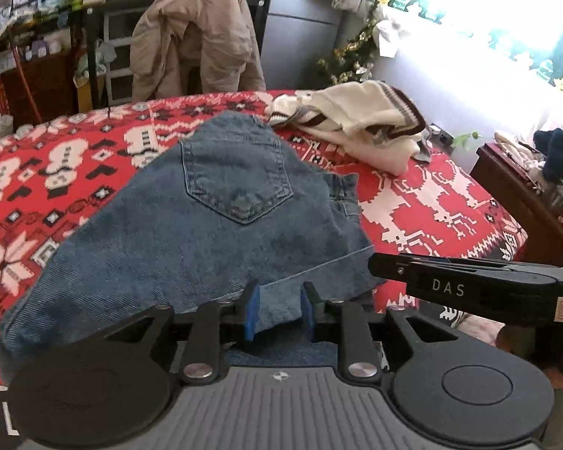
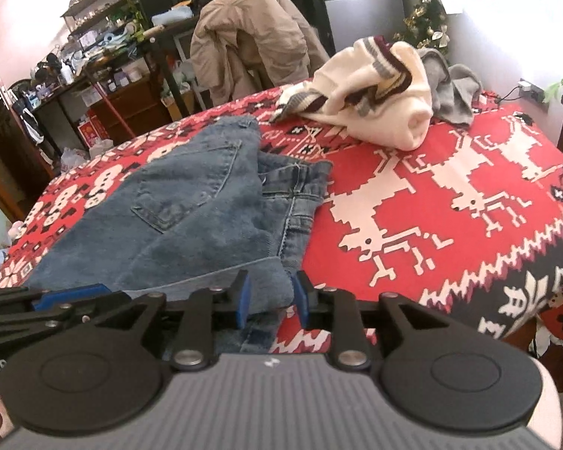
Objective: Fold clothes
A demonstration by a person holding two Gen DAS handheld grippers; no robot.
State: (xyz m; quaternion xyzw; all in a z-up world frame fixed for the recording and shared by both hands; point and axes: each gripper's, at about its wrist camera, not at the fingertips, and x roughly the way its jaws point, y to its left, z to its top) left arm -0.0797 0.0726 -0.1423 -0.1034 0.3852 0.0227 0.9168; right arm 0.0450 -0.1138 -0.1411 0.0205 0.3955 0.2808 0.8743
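Folded blue jeans (image 1: 206,232) (image 2: 191,225) lie back pocket up on the red patterned bedspread (image 1: 431,206) (image 2: 469,195). My left gripper (image 1: 279,311) stands at the near hem. The denim edge lies loosely between its blue pads, which are apart and do not pinch it. My right gripper (image 2: 270,300) straddles the hem's right corner in the same way, pads apart. In the left wrist view, one of the right gripper's fingers (image 1: 431,273) juts in from the right, beside the hem. The left gripper's fingers (image 2: 56,300) show at the left edge of the right wrist view.
A crumpled white sweater (image 1: 364,123) (image 2: 375,90) with dark stripes lies at the far side of the bed, a grey garment (image 2: 450,86) behind it. Beyond the bed stand a beige jacket (image 1: 195,37) draped over a chair, cluttered shelves and a fridge (image 1: 304,18). At the right stands a dark wooden stand (image 1: 525,195).
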